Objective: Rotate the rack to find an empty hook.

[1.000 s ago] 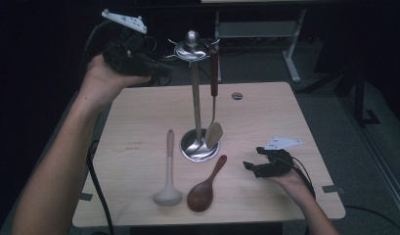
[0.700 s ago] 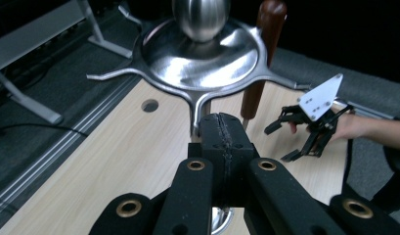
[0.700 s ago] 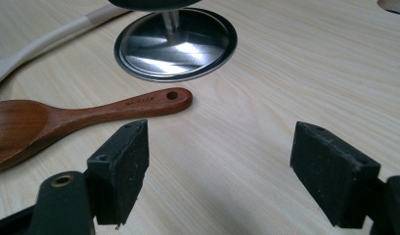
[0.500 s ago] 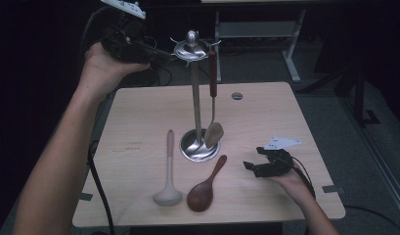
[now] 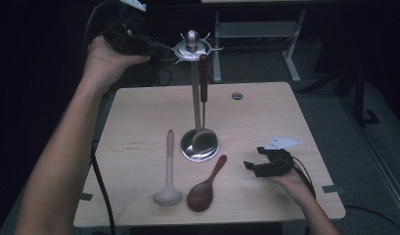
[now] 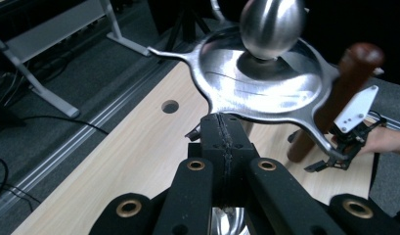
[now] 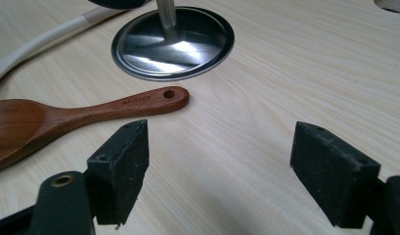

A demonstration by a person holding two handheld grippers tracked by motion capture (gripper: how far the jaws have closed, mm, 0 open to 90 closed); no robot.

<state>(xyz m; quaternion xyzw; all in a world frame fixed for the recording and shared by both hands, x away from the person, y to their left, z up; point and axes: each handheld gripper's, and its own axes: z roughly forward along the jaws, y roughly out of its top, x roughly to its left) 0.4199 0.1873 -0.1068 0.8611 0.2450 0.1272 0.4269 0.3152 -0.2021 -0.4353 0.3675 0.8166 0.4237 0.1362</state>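
The wooden table (image 5: 139, 122) is the biggest thing here, pale and lit against a dark room; its far surroundings are hard to make out beyond a metal frame on the floor behind. A small round hole (image 5: 236, 96) sits near the table's far edge.

Next in size is the utensil stand (image 5: 194, 98), a steel pole rising from a round base (image 5: 207, 147) to a star-shaped top plate (image 6: 266, 83) with a ball knob (image 6: 271, 22). A spatula (image 5: 203, 107) with a dark wooden handle hangs from one of the top hooks, its blade low over the base and hiding part of it.

The left gripper (image 5: 161, 49) is held up at the stand's top, level with the plate. In the left gripper view its jaws are pressed together with nothing between them, the tips just beside the plate's rim; whether they touch it cannot be told. Most of its body in the high view is lost in the dark.

The right gripper (image 5: 254, 164) rests low on the table near the right front, its jaws standing wide apart and empty.

On the table in front of the base lie a pale ladle (image 5: 168, 176) and a brown wooden spoon (image 5: 205, 188), side by side and apart. In the right gripper view the spoon's bowl is cut off at the left edge.
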